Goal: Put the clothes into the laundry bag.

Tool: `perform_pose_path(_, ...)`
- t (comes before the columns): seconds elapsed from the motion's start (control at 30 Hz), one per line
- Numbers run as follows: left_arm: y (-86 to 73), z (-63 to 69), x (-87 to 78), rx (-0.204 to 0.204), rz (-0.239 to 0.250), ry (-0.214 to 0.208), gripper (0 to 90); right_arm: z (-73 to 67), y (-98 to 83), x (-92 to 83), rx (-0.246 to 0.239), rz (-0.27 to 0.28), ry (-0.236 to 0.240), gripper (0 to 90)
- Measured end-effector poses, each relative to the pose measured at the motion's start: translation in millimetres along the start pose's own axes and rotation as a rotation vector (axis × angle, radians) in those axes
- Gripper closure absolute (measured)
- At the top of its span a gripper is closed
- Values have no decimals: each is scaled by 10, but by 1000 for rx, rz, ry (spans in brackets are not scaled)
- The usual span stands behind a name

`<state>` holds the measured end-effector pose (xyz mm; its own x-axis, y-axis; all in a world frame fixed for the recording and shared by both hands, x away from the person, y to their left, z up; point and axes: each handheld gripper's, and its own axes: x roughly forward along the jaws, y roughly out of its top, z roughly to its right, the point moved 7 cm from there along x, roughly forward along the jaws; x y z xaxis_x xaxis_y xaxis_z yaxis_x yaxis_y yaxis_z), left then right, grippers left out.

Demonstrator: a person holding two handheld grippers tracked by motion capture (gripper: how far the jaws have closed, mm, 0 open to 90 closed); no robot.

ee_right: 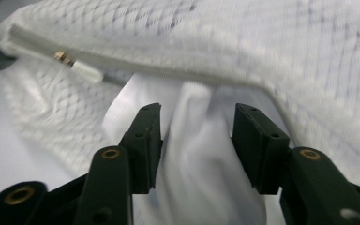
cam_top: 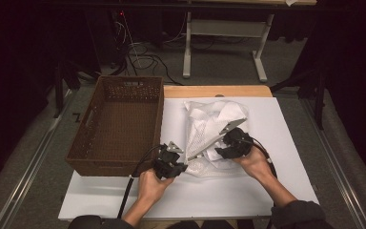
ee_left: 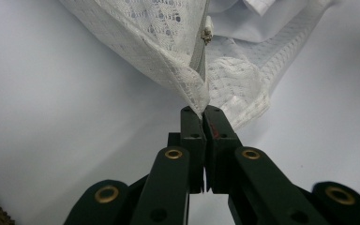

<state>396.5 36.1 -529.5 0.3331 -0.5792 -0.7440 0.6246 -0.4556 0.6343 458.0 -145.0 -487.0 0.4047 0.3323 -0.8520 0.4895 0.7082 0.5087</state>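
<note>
White table [cam_top: 286, 143] with a brown basket [cam_top: 119, 124] at 9 o'clock, mesh laundry bag [cam_top: 209, 124] dead center. Left gripper [cam_top: 183, 164] pinches the bag's corner tight; right gripper [cam_top: 219, 150] jaws spread around white cloth [ee_right: 197, 154].

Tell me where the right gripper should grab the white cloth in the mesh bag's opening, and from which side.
Grip the raised fold of the white cloth, which stands between the open right gripper. Come straight in under the zipper edge of the mesh bag, whose corner the left gripper pinches, probably keeping the mouth open.
</note>
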Motion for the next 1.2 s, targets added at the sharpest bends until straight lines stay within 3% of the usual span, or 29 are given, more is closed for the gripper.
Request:
perform_pose_path(0.1,-7,12,26,1,-6,5,871,-6,-88,3,-10,-26,36,487)
perform_pose_path(0.2,-8,22,27,7,-7,9,871,1,-168,147,16,-87,66,478)
perform_pose_path(0.3,-7,22,15,9,-8,8,872,2,-215,345,6,-147,69,576)
perform_pose_path(0.4,-12,36,33,11,-12,8,877,45,-164,476,-23,-161,-4,774)
perform_pose_path(0.5,-16,49,28,26,-15,17,880,106,-51,520,9,-120,-63,849)
perform_pose_path(0.63,-12,41,20,26,-10,18,880,230,11,615,55,-89,-134,843)
perform_pose_path(0.67,-14,41,22,27,-11,18,879,240,8,638,65,-94,-126,833)
perform_pose_path(0.8,-21,32,36,33,-13,28,873,199,10,602,32,-99,-99,715)
perform_pose_path(0.9,-19,39,42,31,-10,22,861,157,-2,530,51,-93,-51,634)
perform_pose_path(1.07,-2,37,68,35,-11,17,826,107,-17,375,66,-59,-11,594)
perform_pose_path(1.2,41,70,160,52,-15,27,671,78,-38,185,60,-2,-1,590)
